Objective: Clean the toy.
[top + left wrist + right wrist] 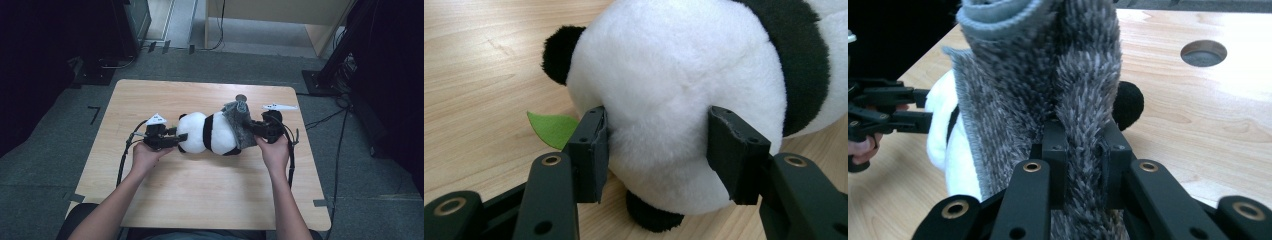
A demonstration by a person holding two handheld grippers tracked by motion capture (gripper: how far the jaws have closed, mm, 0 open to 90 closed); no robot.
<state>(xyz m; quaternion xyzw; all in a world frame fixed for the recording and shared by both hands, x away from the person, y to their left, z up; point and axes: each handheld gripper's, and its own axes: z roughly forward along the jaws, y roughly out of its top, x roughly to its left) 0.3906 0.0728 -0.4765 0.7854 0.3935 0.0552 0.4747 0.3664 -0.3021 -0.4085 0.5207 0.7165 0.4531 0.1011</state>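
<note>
A black-and-white panda plush lies on its side in the middle of the wooden table. My left gripper holds its white head, one pad pressed into the fur on each side. A green felt leaf pokes out beside the head. A grey shaggy cloth is wrapped around the panda's other end. My right gripper is shut on a raised fold of this cloth, with the fold pinched between its pads. In the right gripper view the left gripper shows beyond the white body.
A round cable hole sits in the table behind the plush. Cables trail from both grippers over the table edges. Around the table is grey carpet, with black stands at the right and a wooden cabinet at the back.
</note>
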